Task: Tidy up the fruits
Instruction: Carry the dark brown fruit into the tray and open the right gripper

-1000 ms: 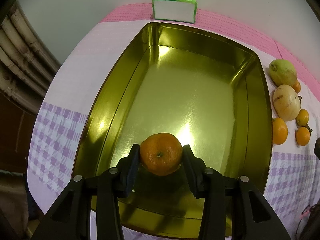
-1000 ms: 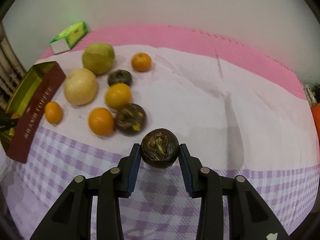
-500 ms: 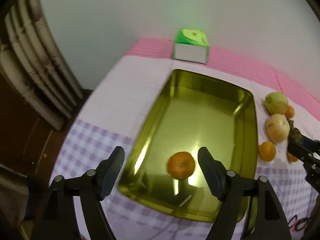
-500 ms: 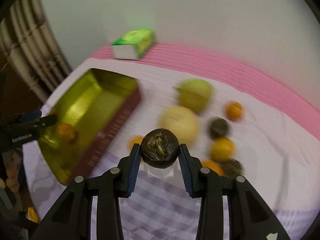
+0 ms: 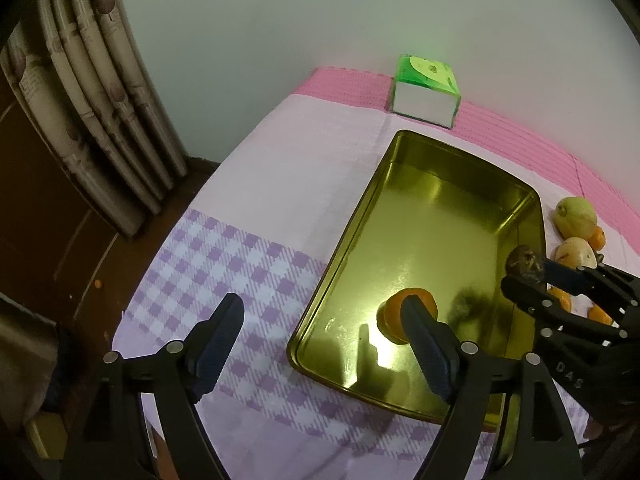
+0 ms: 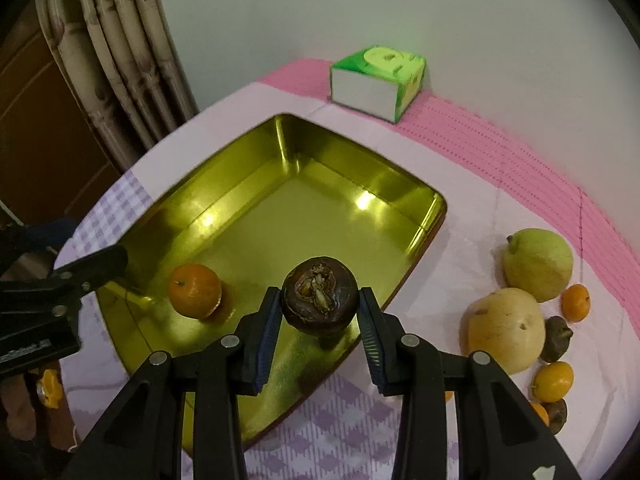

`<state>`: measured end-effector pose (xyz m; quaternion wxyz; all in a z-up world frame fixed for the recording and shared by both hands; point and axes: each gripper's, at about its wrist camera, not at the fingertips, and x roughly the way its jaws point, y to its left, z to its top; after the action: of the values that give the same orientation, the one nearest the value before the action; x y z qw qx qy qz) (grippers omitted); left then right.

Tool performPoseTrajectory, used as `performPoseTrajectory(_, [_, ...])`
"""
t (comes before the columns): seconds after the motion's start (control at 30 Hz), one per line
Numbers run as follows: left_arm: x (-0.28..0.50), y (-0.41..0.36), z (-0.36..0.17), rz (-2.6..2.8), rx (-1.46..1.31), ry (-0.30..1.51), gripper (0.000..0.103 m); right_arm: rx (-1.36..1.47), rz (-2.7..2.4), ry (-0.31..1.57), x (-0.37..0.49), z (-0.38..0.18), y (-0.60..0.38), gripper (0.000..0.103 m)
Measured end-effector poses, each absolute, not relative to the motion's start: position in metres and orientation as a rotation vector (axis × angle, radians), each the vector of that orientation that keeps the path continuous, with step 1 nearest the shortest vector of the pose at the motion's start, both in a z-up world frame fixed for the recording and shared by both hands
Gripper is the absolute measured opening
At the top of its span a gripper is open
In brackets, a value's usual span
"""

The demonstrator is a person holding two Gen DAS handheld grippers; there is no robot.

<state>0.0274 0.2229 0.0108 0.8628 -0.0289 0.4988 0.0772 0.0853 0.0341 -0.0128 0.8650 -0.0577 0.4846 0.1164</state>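
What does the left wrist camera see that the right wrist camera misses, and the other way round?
Only the left view shows the open left claw head-on, over checked cloth. Only the right view shows the top of the dark fruit in the right claw, plus the small dark fruit beside the pale round one. Both show the gold tray, the orange inside it, and the green box.

Pale wall (image 5: pixel 280 20) behind, patterned curtain (image 5: pixel 92 92) left, dark wooden floor (image 5: pixel 60 248).
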Motion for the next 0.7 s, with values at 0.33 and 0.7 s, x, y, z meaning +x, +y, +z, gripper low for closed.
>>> performPoseTrajectory(0.33, [0.031, 0.223, 0.007, 0.165, -0.063, 1.061, 0.081, -0.226, 0.233, 1.024, 0.086, -0.022, 0.045, 0.036])
performPoseTrajectory(0.7, [0.03, 0.223, 0.007, 0.162, -0.072, 1.06, 0.082, -0.296, 0.194, 1.021, 0.087, -0.026, 0.038, 0.036])
